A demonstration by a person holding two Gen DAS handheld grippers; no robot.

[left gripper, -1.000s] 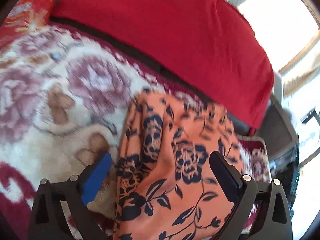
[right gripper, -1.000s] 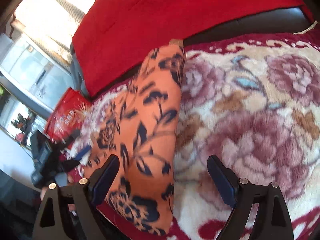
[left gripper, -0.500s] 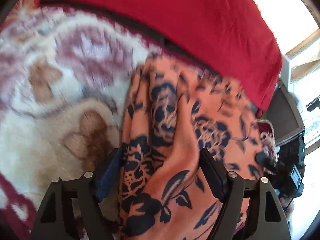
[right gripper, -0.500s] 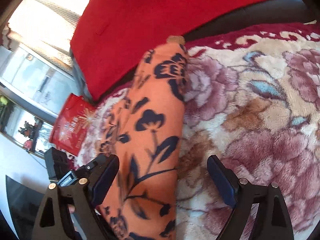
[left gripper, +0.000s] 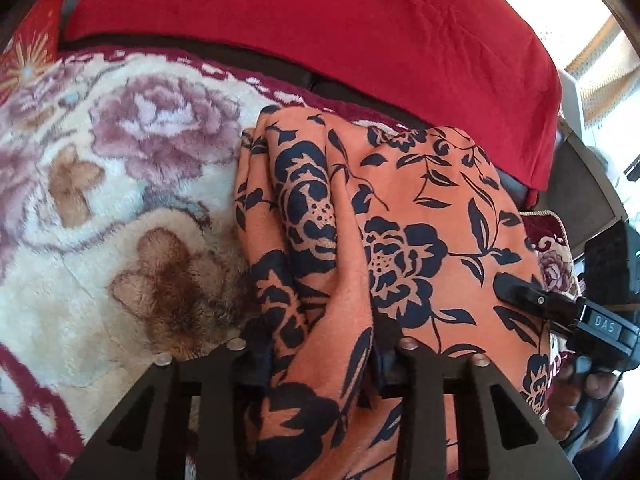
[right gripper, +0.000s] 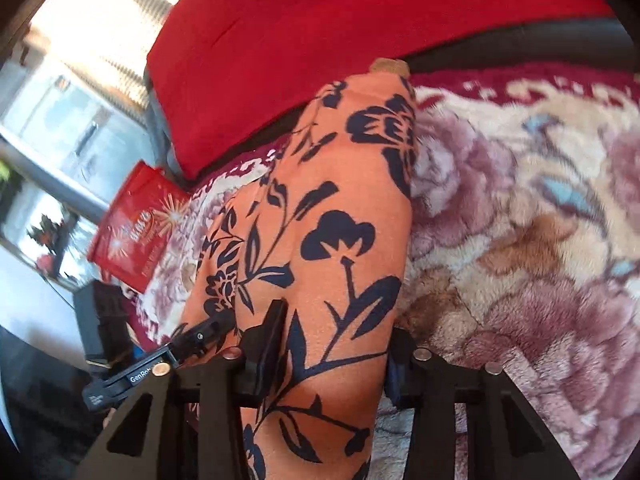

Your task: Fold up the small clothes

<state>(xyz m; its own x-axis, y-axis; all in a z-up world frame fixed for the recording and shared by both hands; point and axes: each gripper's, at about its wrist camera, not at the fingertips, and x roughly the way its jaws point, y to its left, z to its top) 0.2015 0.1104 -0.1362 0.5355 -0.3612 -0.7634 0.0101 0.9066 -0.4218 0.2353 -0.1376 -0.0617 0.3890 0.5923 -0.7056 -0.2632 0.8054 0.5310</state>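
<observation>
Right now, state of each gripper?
Left gripper: jaws have just been closing, now shut on a bunched fold of the orange floral garment.
Right gripper: jaws have just been closing, now shut on the same garment's other edge.

A plush floral blanket carries the orange flowered garment.

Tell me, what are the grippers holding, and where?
Both hold the orange flowered cloth. The left gripper has just been closing on a bunched fold at its near edge; the right gripper has just been closing on its near end.
</observation>
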